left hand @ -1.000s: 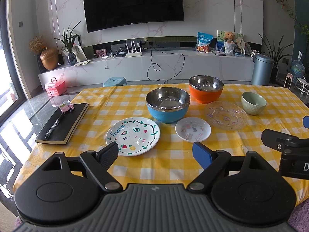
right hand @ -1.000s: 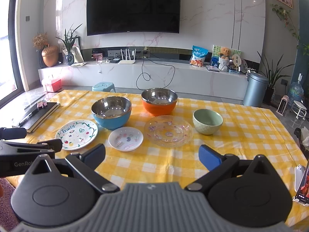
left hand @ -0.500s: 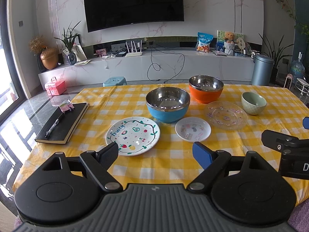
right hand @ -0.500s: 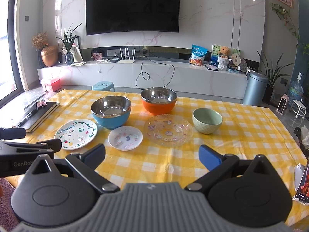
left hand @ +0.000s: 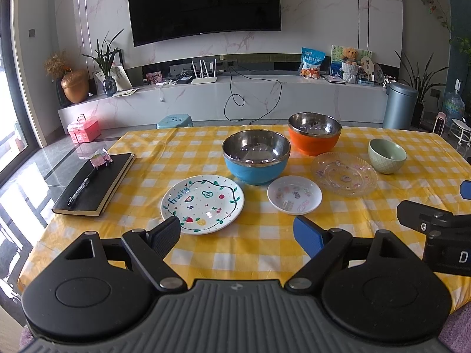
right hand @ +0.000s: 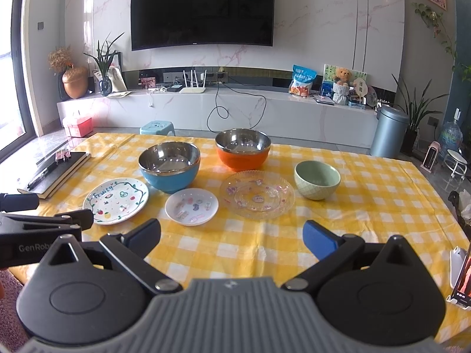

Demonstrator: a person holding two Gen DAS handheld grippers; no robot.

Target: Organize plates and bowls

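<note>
Bowls (left hand: 256, 158) upright, mouths up | plates (left hand: 202, 203) flat | left hand-held gripper (left hand: 237, 234) apart | right hand-held gripper (right hand: 232, 236) apart

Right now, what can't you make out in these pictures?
- Near table edge: both views, hidden by the gripper bodies.
- Right gripper: cut off at the right edge in the left view.
- Small plate stickers: too small to read.
- Phone: right view, cut by the edge.
- Notebook far cover: covered by a pen and clips.
</note>
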